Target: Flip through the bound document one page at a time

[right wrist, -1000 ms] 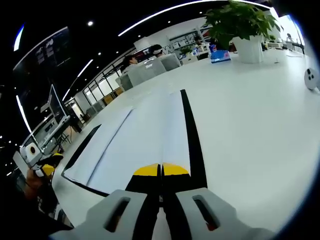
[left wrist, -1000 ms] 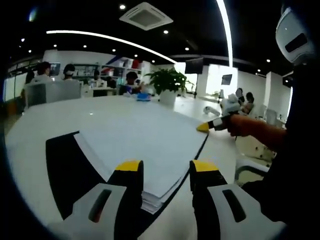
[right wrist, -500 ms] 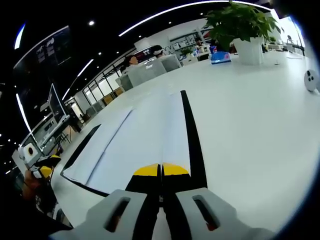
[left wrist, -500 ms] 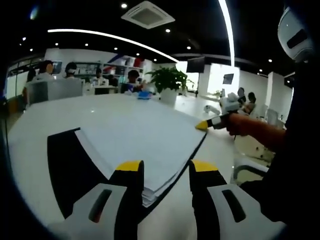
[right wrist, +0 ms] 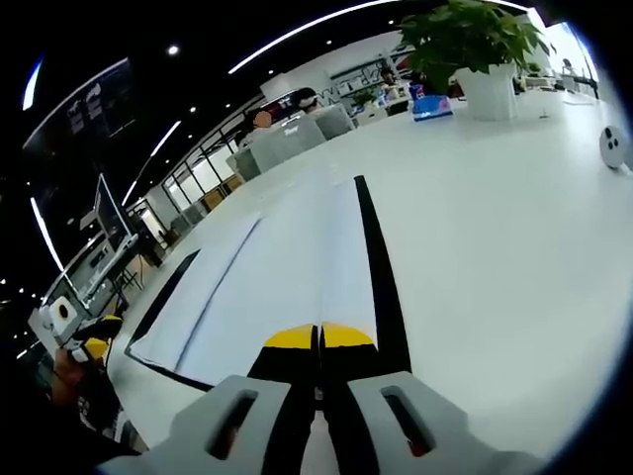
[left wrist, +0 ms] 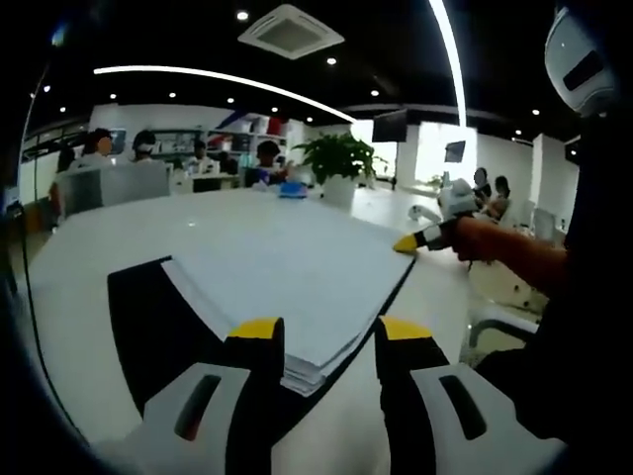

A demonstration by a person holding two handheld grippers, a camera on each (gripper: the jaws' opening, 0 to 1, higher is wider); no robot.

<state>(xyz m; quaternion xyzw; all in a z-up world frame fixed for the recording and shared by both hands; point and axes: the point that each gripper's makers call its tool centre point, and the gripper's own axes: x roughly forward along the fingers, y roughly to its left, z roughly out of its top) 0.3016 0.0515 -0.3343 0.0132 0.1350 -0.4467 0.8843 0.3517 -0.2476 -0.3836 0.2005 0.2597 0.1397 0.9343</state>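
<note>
The bound document [left wrist: 287,277] lies open on the white table [left wrist: 99,257], a thick stack of white pages on a black cover. My left gripper [left wrist: 329,332] stands open, its yellow-tipped jaws either side of the stack's near corner. My right gripper [left wrist: 413,240], held in a hand, touches the far right corner of the pages. In the right gripper view the document [right wrist: 287,267] stretches away, with the black cover edge on its right. There my right gripper [right wrist: 318,336] is shut, tips at the page edge; I cannot tell if a sheet is pinched. My left gripper [right wrist: 94,336] sits at the document's far corner.
A potted plant [left wrist: 339,163] and a blue item [left wrist: 289,191] stand far across the table. People sit at desks behind it. A chair [left wrist: 495,332] is at the table's right side. A small white round device [right wrist: 613,148] lies on the table at right.
The left gripper view has shifted a little. The document and both grippers keep their places and states.
</note>
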